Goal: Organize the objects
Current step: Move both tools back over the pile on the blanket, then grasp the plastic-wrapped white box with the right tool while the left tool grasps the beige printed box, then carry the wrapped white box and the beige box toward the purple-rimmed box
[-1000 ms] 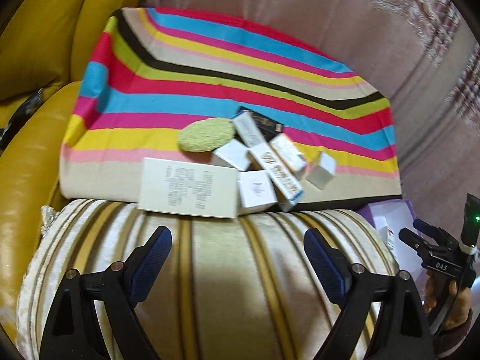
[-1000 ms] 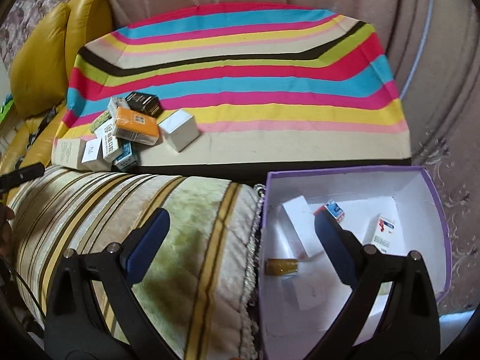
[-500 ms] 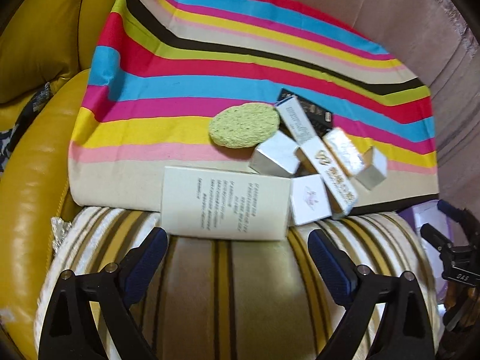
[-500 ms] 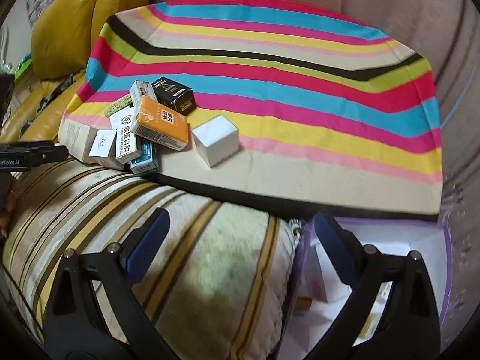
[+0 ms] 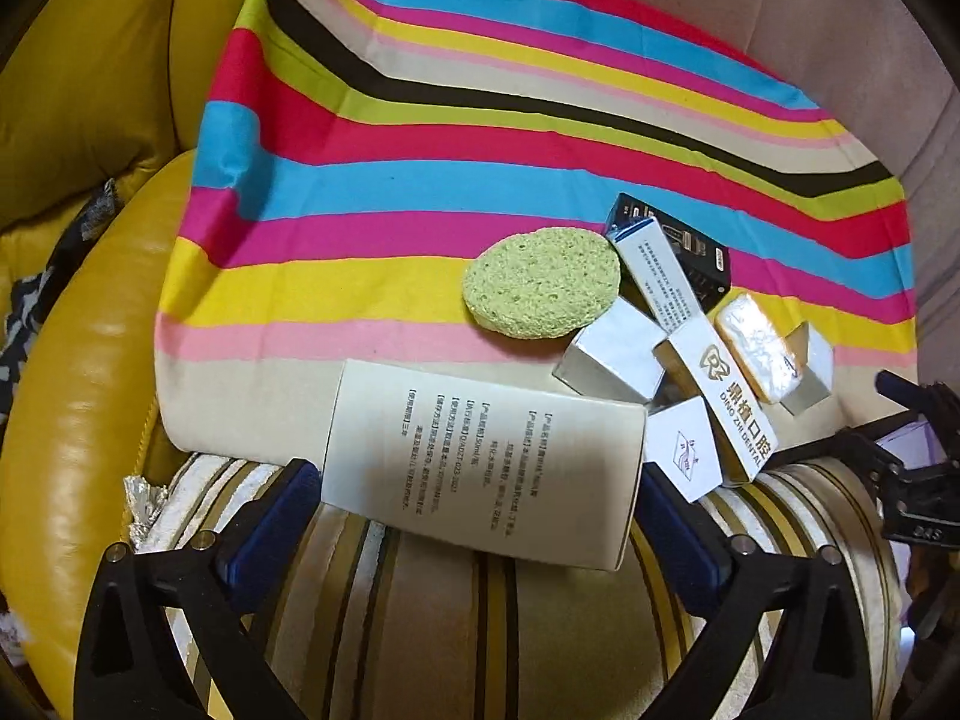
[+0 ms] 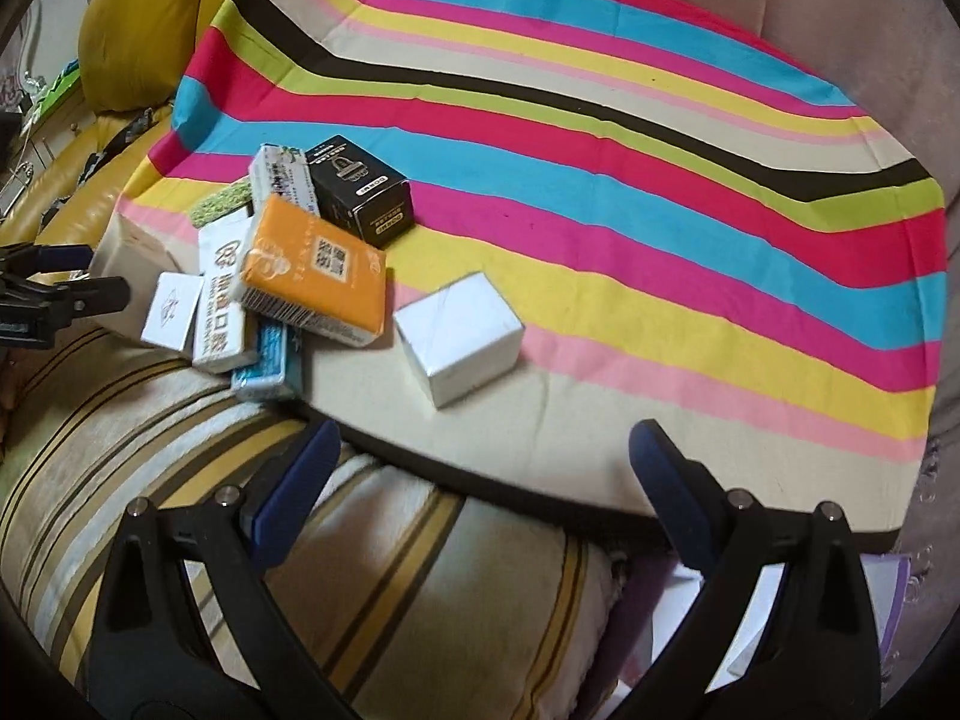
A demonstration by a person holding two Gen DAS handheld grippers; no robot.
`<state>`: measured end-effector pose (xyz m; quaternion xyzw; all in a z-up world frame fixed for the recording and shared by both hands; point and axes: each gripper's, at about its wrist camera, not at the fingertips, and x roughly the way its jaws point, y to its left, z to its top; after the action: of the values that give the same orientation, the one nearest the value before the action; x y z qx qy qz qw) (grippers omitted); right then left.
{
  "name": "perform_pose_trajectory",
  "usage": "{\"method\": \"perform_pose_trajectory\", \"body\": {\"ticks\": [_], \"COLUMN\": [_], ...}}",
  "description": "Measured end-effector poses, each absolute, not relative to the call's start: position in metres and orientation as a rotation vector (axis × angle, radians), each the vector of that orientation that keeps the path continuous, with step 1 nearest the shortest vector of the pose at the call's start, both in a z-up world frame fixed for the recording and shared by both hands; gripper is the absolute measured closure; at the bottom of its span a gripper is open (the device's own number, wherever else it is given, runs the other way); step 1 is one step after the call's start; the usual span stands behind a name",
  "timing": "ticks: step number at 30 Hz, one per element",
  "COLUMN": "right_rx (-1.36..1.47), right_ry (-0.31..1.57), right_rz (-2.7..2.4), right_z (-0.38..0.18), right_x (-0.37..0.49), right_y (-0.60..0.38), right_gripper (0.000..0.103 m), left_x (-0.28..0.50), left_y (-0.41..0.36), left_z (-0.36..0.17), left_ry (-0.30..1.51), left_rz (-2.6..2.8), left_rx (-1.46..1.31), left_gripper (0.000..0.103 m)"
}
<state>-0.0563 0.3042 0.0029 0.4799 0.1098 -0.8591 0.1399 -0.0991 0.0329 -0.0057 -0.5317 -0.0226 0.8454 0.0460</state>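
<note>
A pile of small boxes lies on the striped cloth [image 5: 420, 138]. A large cream box [image 5: 480, 456] lies at the cloth's near edge, between the fingers of my open left gripper [image 5: 474, 510]. Beside it are a green sponge [image 5: 540, 282], a silver box [image 5: 612, 354], a small white box [image 5: 684, 450], a long dental box [image 5: 726, 402] and a black box [image 5: 702, 246]. In the right wrist view an orange pack [image 6: 312, 270], the black box [image 6: 360, 186] and a lone white box [image 6: 456, 336] show. My right gripper [image 6: 480, 468] is open, just short of the white box.
A striped cushion [image 6: 180, 450] lies under both grippers. Yellow leather sofa cushions [image 5: 78, 90] stand at the left. A purple box [image 6: 870, 618] sits low at the right edge of the right wrist view. The far half of the cloth [image 6: 600, 90] bears nothing.
Both grippers have moved forward toward the cloth. The cream box now lies between the left fingers. The right view has swung away from the purple box to the white box.
</note>
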Motion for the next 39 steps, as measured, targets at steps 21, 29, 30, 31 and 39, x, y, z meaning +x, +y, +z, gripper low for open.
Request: {"method": "perform_pose_trajectory", "body": {"ticks": [21, 29, 30, 31, 39], "right_rx": [1.409, 1.414, 1.412, 1.409, 1.392], "right_ry": [0.395, 0.367, 0.363, 0.360, 0.273], "right_rz": [-2.338, -2.362, -2.373, -2.385, -2.430], "right_z": [-0.024, -0.024, -0.022, -0.021, -0.005], "right_x": [-0.106, -0.100, -0.098, -0.096, -0.072], "right_y": [0.285, 0.282, 0.283, 0.284, 0.294], "right_gripper": [0.032, 0.046, 0.046, 0.046, 0.046], "left_x": [-0.112, -0.109, -0.109, -0.109, -0.118], "left_y": [0.024, 0.033, 0.033, 0.035, 0.038], "left_z": [-0.021, -0.020, -0.021, -0.021, -0.029], "left_ry": [-0.089, -0.052, -0.048, -0.048, -0.028], "left_rz": [2.433, 2.467, 2.469, 2.465, 2.465], "left_rx": [-1.673, -1.691, -1.697, -1.705, -1.738], "left_gripper": [0.000, 0.000, 0.000, 0.000, 0.000]}}
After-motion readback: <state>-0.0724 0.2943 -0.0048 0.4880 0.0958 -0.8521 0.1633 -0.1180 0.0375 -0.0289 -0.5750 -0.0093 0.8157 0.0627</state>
